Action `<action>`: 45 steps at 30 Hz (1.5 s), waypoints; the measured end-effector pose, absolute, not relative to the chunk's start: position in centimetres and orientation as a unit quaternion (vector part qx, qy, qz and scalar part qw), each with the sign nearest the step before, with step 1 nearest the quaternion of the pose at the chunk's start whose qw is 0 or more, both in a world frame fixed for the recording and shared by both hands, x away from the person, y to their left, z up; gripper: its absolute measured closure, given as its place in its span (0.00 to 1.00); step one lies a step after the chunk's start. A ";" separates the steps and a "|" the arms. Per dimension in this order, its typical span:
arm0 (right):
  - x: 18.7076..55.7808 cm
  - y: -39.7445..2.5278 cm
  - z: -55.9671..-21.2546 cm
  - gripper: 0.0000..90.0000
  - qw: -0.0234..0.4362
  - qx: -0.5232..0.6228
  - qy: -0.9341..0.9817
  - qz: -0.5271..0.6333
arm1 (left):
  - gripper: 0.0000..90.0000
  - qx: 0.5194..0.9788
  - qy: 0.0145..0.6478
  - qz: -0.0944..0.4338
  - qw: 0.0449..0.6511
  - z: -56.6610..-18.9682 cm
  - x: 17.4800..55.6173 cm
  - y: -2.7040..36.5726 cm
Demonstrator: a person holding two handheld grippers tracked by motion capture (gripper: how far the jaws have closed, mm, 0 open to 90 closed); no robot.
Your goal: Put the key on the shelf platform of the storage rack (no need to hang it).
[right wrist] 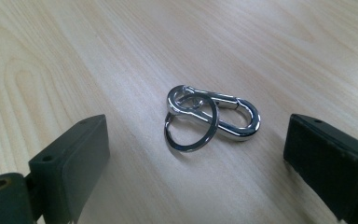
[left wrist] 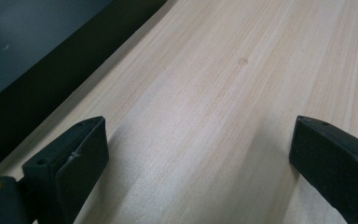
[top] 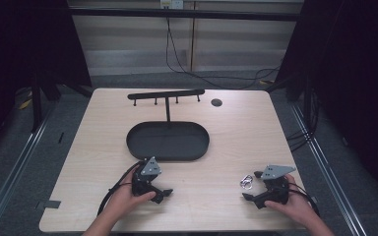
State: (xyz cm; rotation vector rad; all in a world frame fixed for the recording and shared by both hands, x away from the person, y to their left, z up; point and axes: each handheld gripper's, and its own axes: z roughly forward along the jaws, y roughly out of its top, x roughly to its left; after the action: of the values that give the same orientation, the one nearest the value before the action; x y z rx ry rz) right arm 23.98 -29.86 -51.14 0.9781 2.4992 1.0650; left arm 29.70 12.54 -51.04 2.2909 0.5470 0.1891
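Now we are holding the right tool (top: pixel 252 186) low over the bench (top: pixel 226 132), its jaws standing wide apart and gripping nothing. In the right gripper view a silver clip (right wrist: pixel 223 114) is lying flat on the wood between and just ahead of those jaws, touching neither, with a key ring (right wrist: pixel 189 128) threaded through its rounded end and resting partly under it. From above, the clip is sitting near the bench's front right part, just left of the right tool and beside the right hand (top: pixel 295 204).

Meanwhile we are keeping the left tool (top: pixel 163 192) in the left hand (top: pixel 125 199) at the front left, its jaws also spread wide over bare wood, with nothing between them. In the left gripper view the bench edge is running diagonally at the upper left.

Farther out, a black oval tray (top: pixel 167 141) is sitting at the middle of the bench, just beyond the left tool. A thin post is rising from its far side, carrying a black bar with pegs (top: pixel 166 94). A small dark hole (top: pixel 216 102) is showing in the bench to the right of that bar.
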 end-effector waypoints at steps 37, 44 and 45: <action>26.1 -27.7 -48.7 0.32 0.090 0.386 0.884 0.246 | 0.03 0.900 0.215 0.073 0.372 -51.0 29.8 12.4; 26.8 -27.0 -48.3 0.36 0.075 0.388 0.891 0.221 | 0.03 0.900 0.215 0.074 0.372 -51.0 29.8 12.4; 26.8 -27.0 -48.3 0.36 0.075 0.388 0.891 0.221 | 0.03 0.900 0.215 0.074 0.372 -51.0 29.8 12.4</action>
State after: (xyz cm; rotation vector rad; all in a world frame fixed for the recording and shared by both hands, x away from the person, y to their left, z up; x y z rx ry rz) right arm 26.80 -27.03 -48.26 1.1643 2.6735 0.6643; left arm 29.80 12.39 -50.99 2.3063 0.5519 0.1902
